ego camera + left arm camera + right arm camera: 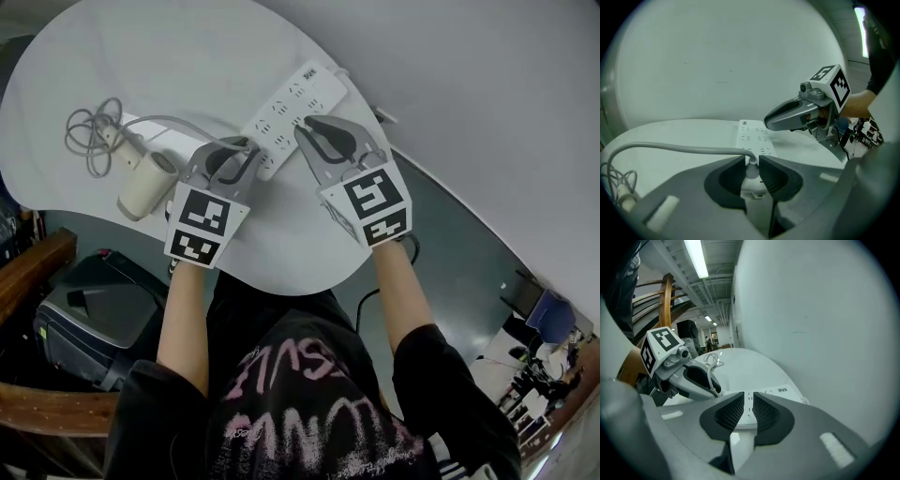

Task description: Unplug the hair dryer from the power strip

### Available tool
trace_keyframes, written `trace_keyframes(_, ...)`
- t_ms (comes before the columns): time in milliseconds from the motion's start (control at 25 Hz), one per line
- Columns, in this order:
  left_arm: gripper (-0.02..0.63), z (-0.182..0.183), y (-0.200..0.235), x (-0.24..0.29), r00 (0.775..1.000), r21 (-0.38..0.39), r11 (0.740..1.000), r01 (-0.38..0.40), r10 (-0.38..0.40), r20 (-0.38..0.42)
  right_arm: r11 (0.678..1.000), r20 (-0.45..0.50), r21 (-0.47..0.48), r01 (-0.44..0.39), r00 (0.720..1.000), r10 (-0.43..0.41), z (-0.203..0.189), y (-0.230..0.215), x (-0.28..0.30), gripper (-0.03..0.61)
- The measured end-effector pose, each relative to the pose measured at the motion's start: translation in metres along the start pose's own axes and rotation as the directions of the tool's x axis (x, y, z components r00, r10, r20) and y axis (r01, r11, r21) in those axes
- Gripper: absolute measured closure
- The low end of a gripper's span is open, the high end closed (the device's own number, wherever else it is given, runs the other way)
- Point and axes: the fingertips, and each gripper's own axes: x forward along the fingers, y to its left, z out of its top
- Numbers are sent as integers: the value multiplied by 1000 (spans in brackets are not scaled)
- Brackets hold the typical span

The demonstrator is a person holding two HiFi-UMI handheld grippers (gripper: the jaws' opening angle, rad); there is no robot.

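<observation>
A white power strip [298,103] lies on the white table [187,56], slanting away to the right. The cream hair dryer [145,185] rests to its left, its grey cord [675,149] leading to a white plug [751,172] at the strip's near end. My left gripper [751,164] is shut on that plug, pads pressing both its sides. My right gripper [749,405] hovers low over the strip [764,397] beside the left one, jaws a narrow gap apart with nothing between them. In the head view the left gripper [251,150] and right gripper [302,127] sit side by side.
Loose cord coils [91,136] lie left of the dryer. The table's curved near edge [281,286] is just before the person's body. A dark machine [89,309] and wooden rails [37,272] stand lower left. A pale wall rises right behind the strip.
</observation>
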Motion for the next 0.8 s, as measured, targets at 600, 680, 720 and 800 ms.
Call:
trace_keyframes(600, 525, -1, -1, 1, 1000, 6, 1000, 17, -17, -13, 950, -248, -270, -155, 965, 87, -13, 14, 27, 420)
trace_keyframes(680, 525, -1, 0, 1, 1000, 2, 1000, 15, -15, -17, 952, -263, -261, -162, 961, 91, -14, 16, 31, 429)
trace_keyframes(720, 525, -1, 0, 1, 1000, 1, 1000, 15, -15, -19, 953, -264, -254, -163, 960, 93, -13, 17, 32, 431)
trace_keyframes(800, 525, -2, 0, 1, 1000, 4, 1000, 15, -15, -21, 954, -268, -249, -168, 958, 99, -13, 20, 35, 433)
